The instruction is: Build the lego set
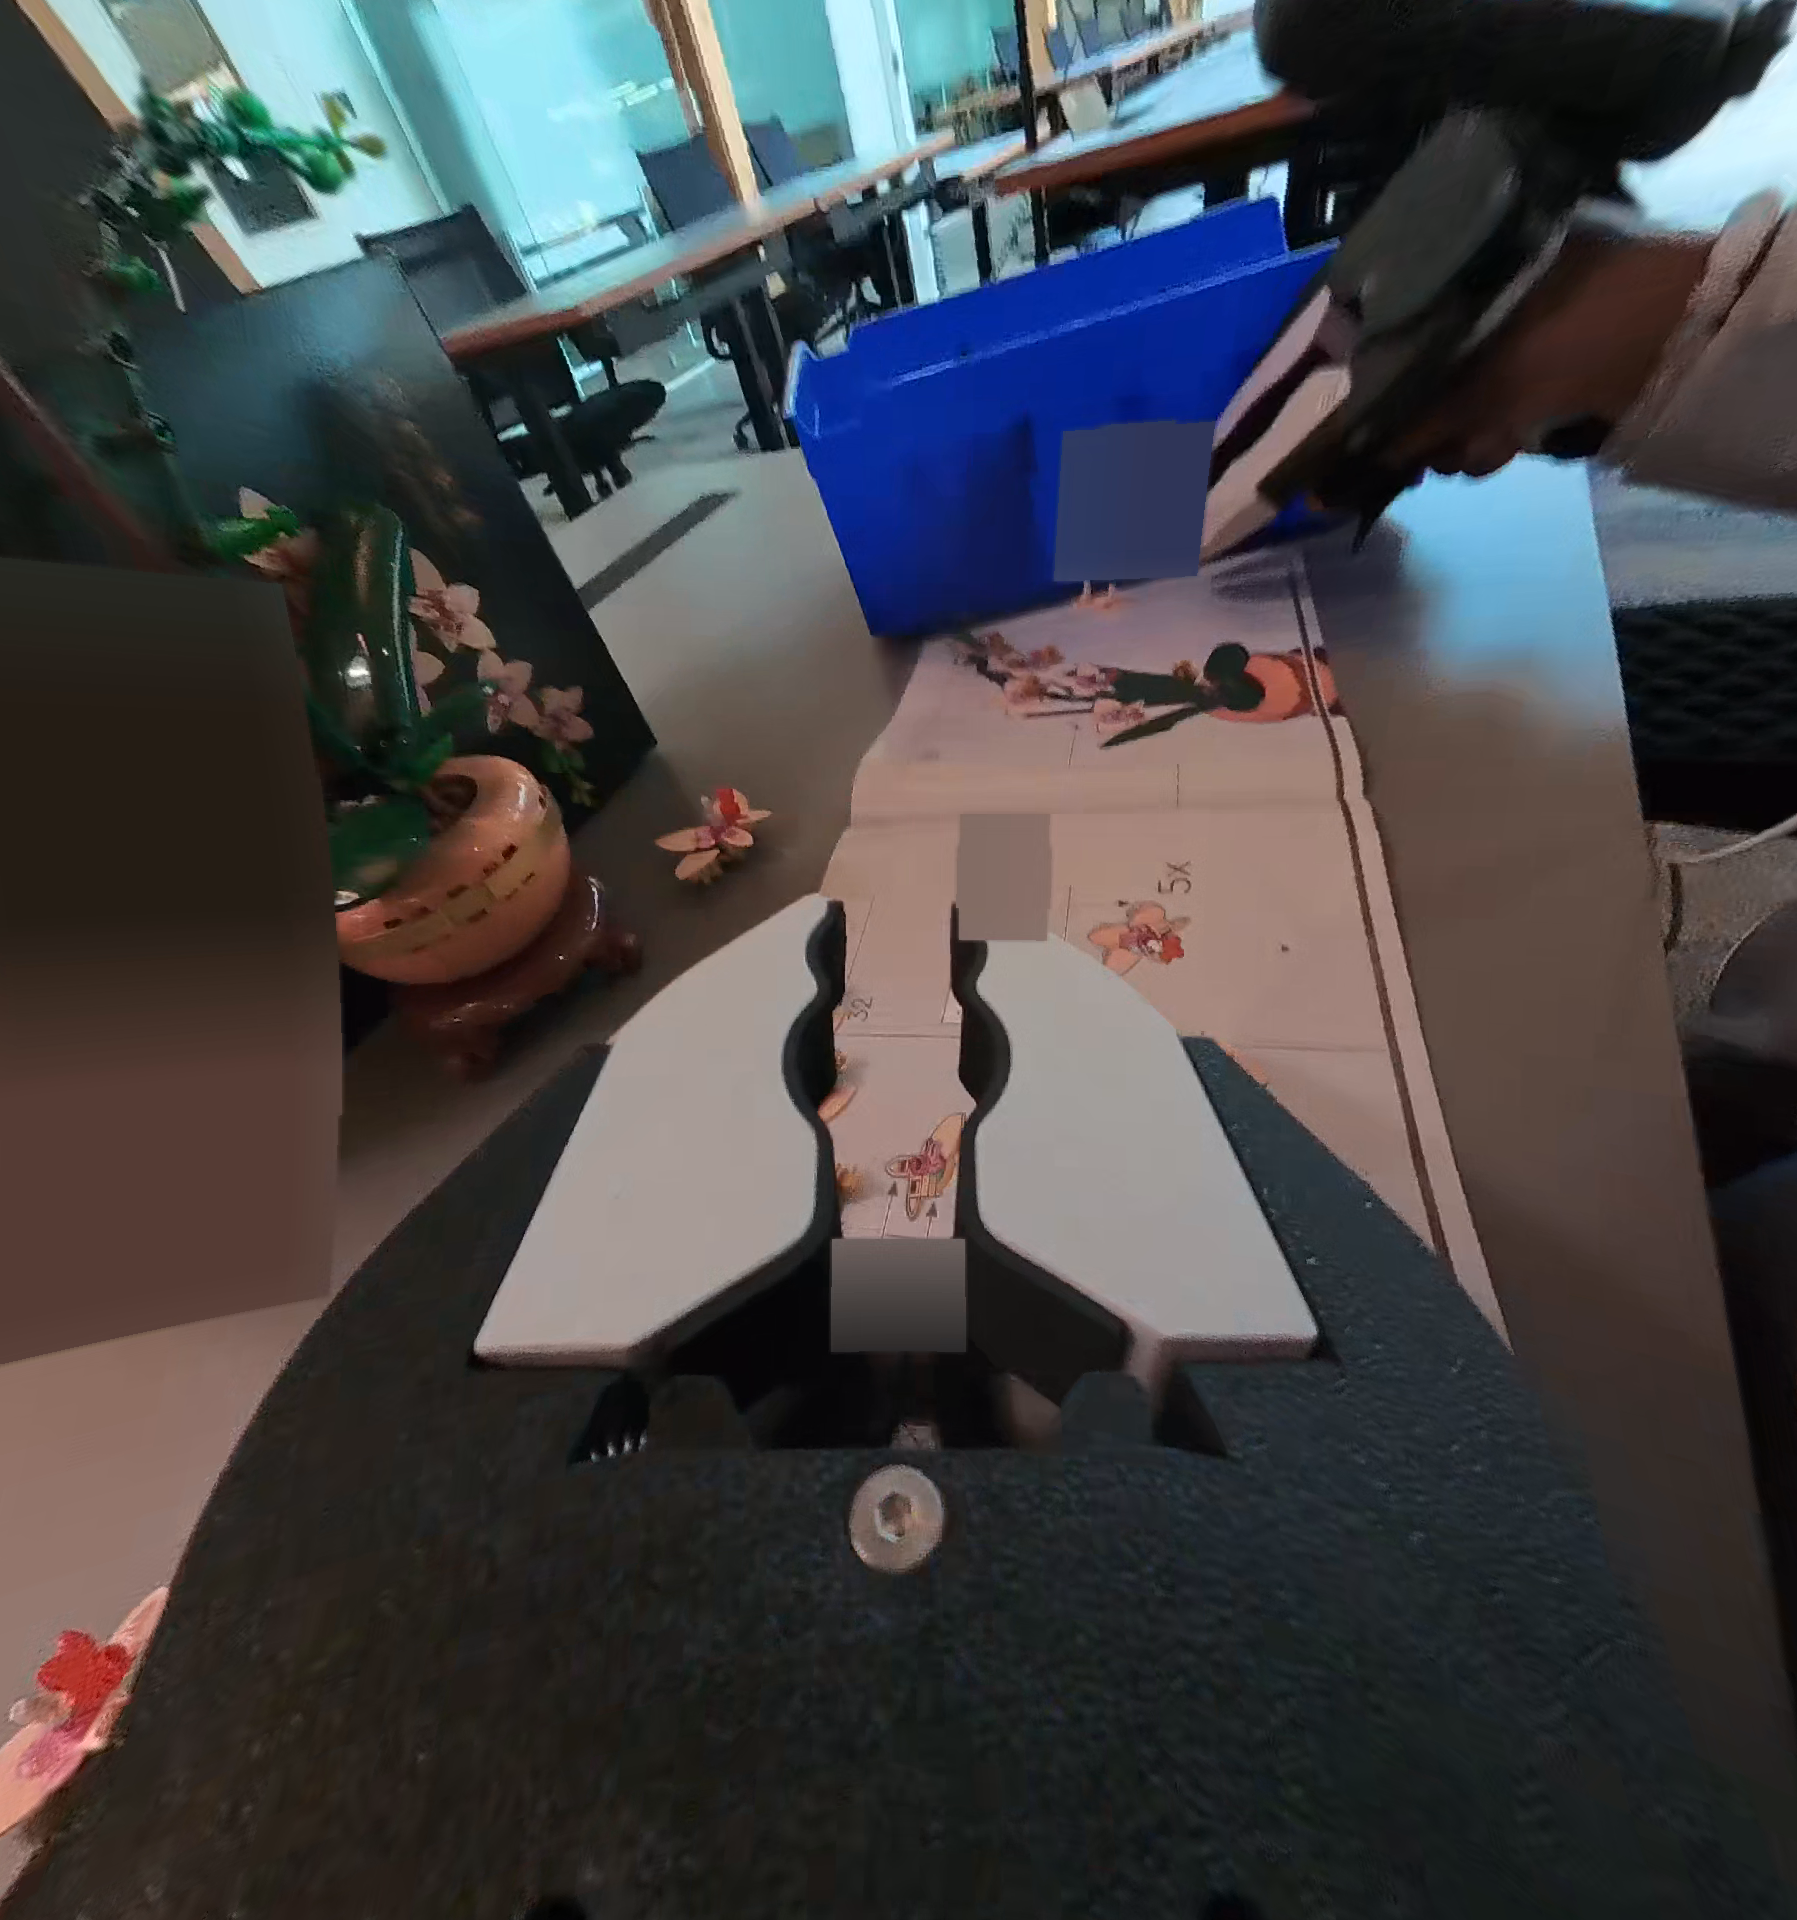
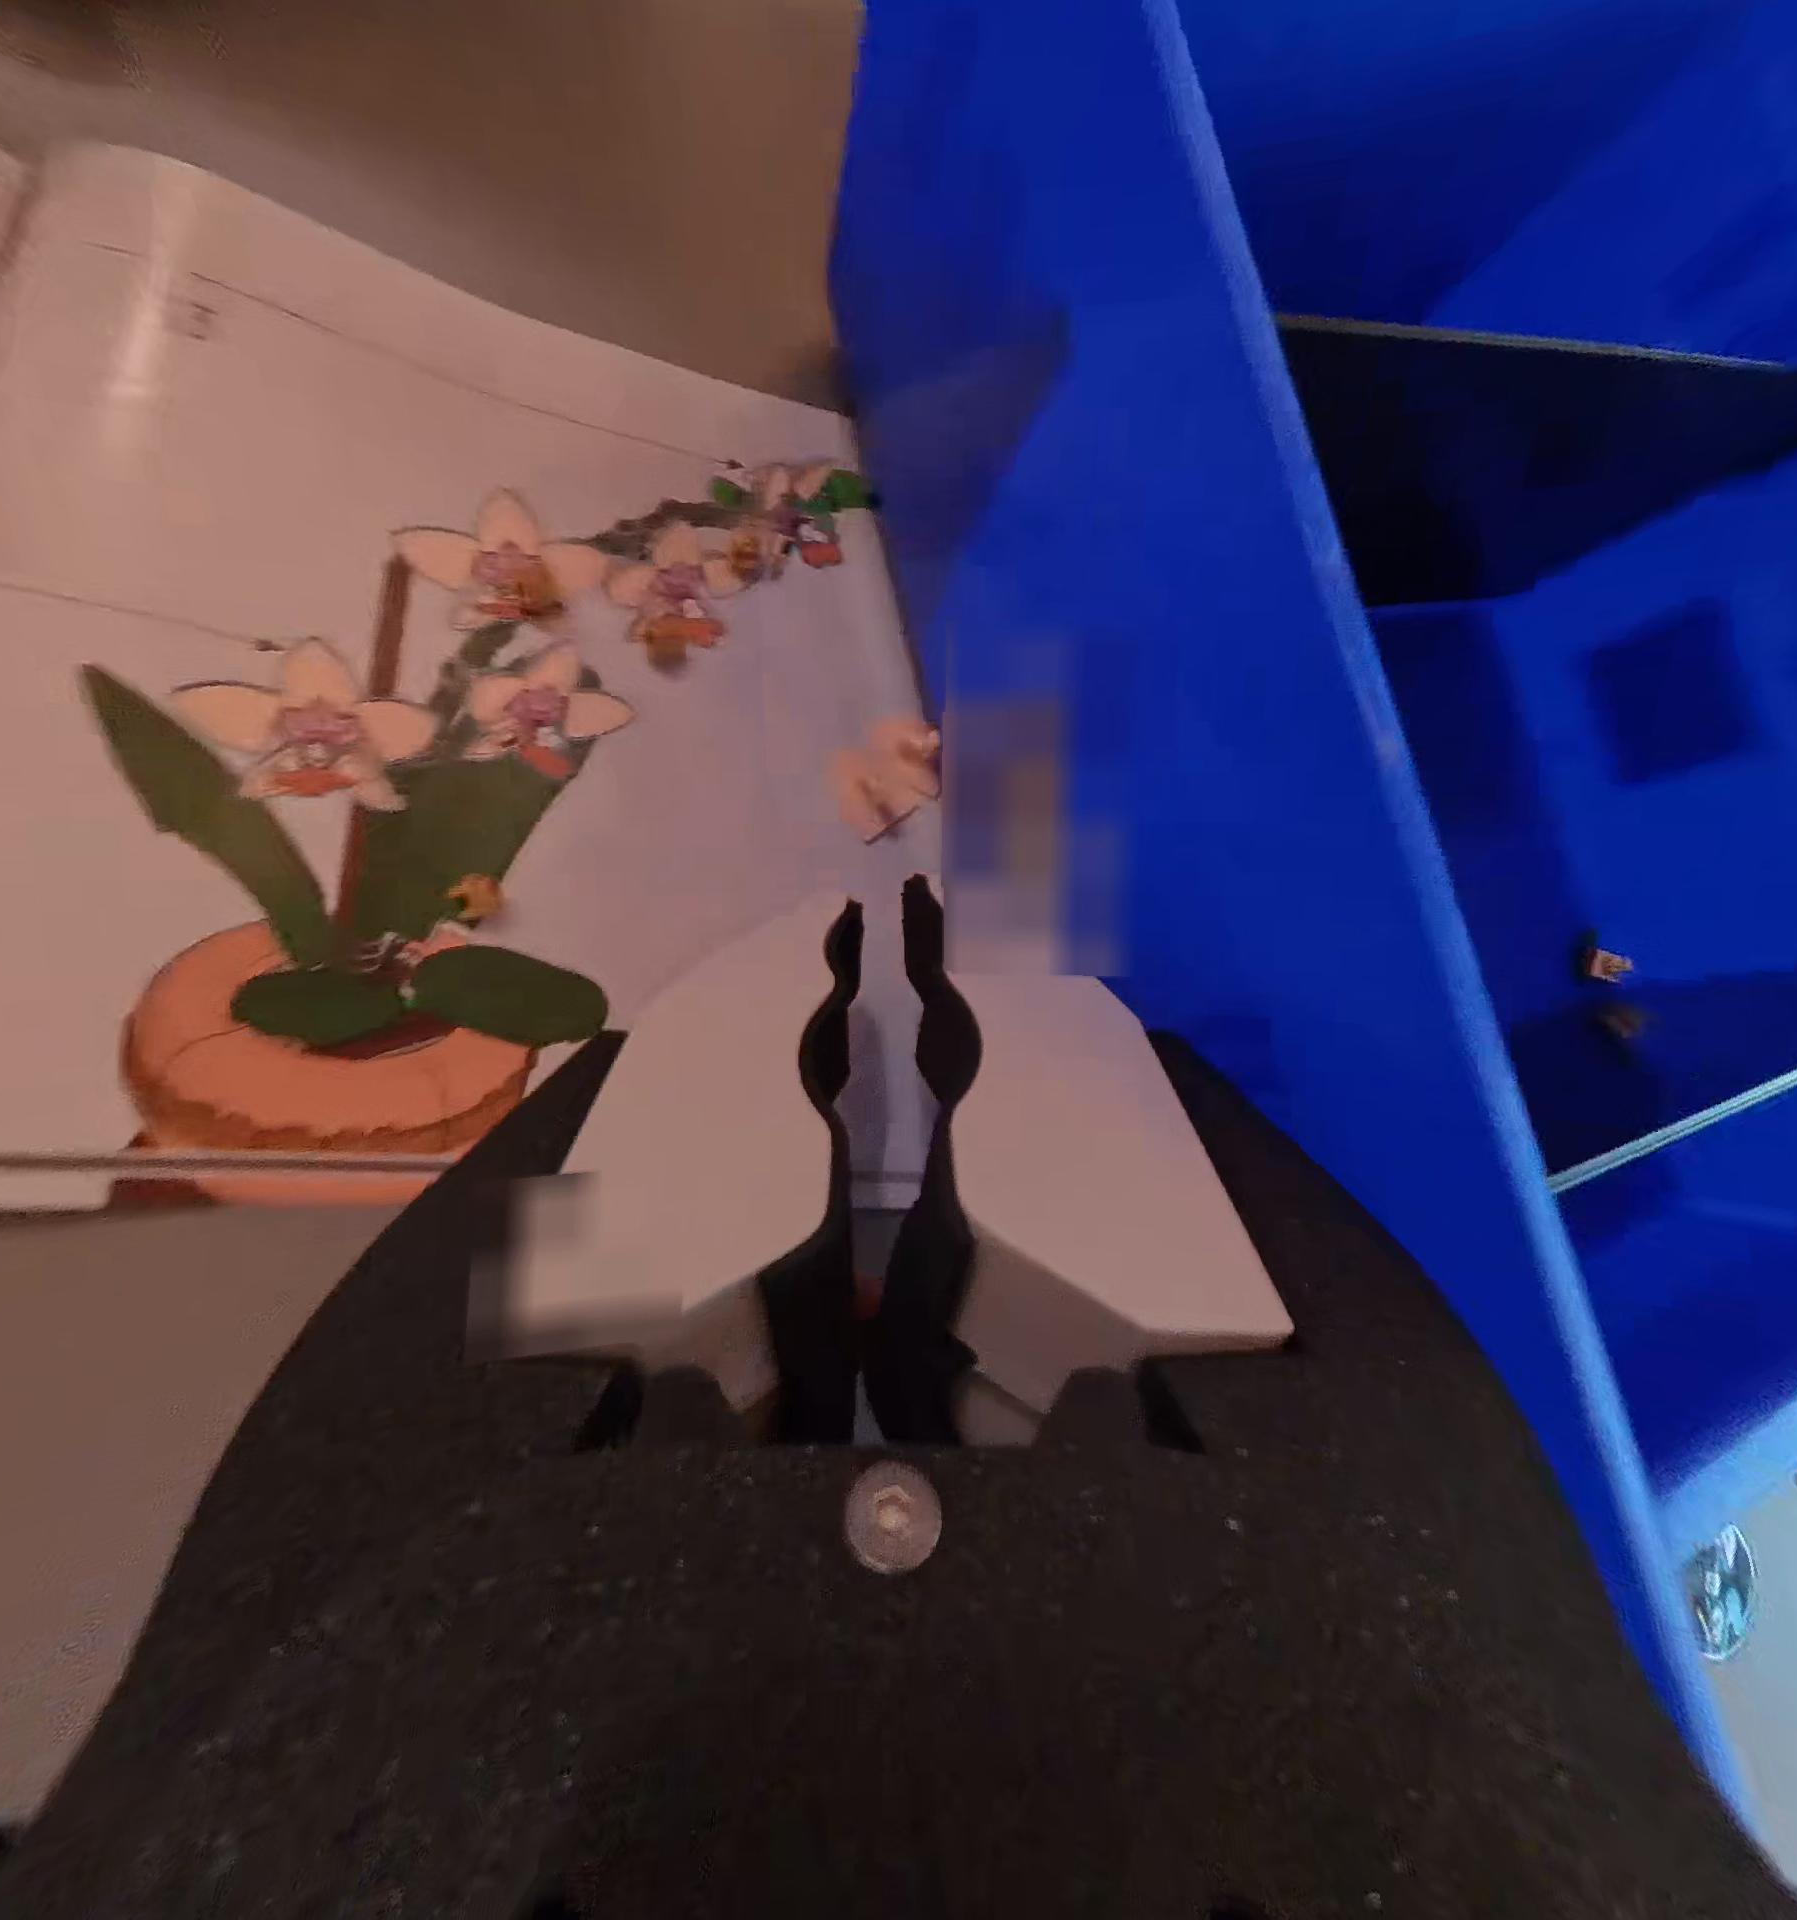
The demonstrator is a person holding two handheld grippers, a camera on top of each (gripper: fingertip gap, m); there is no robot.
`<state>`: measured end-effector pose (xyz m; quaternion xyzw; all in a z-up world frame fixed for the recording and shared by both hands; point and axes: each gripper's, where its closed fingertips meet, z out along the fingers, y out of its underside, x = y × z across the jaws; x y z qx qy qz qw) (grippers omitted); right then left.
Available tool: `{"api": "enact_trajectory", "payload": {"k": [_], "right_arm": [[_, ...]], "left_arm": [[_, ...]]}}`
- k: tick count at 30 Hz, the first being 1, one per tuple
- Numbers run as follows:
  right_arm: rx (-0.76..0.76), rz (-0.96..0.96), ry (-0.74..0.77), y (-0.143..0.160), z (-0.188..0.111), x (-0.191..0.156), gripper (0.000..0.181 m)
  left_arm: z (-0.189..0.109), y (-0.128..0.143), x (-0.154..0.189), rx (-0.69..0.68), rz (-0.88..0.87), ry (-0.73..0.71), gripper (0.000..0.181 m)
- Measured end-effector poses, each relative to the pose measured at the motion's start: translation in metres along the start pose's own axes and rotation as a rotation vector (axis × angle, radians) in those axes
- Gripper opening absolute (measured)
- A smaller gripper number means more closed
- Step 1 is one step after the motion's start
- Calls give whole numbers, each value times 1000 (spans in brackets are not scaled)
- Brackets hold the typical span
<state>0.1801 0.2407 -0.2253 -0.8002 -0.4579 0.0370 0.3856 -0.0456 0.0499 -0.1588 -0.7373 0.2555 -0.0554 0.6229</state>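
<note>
A built lego orchid in a tan pot (image 1: 458, 873) stands on the table at the left. A loose lego flower (image 1: 715, 831) lies beside it, and another (image 1: 52, 1714) lies near my left gripper's body. My left gripper (image 1: 899, 925) is open and empty, hovering over the open instruction booklet (image 1: 1237, 883). My right gripper (image 2: 881, 896) is empty, its jaws a narrow gap apart, low over the booklet (image 2: 250, 416) next to the blue bin (image 2: 1081, 520). A small pale lego piece (image 2: 889, 774) lies just ahead of its tips against the bin. The right gripper also shows in the left wrist view (image 1: 1393, 343).
The blue bin (image 1: 977, 447) stands at the far end of the booklet; its compartments (image 2: 1600, 779) hold a few tiny pieces. The dark lego box (image 1: 374, 436) stands behind the orchid. A person's sleeve (image 1: 1725, 343) is at the right. The table edge (image 1: 1621, 935) runs along the right. Tip to tip, the grippers are about 30 cm apart. To reach the loose lego flower (image 1: 715, 831) in a straight line is about 20 cm for my left fingers, about 25 cm for my right.
</note>
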Motion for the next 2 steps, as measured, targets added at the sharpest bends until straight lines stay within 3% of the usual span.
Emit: {"api": "enact_trajectory", "payload": {"k": [1, 2], "right_arm": [[0, 16, 3, 1, 4, -2, 8], [1, 56, -30, 1, 8, -8, 9]], "left_arm": [[-1, -2, -1, 12, -9, 2, 19], [-1, -2, -2, 13, -15, -6, 19]]}}
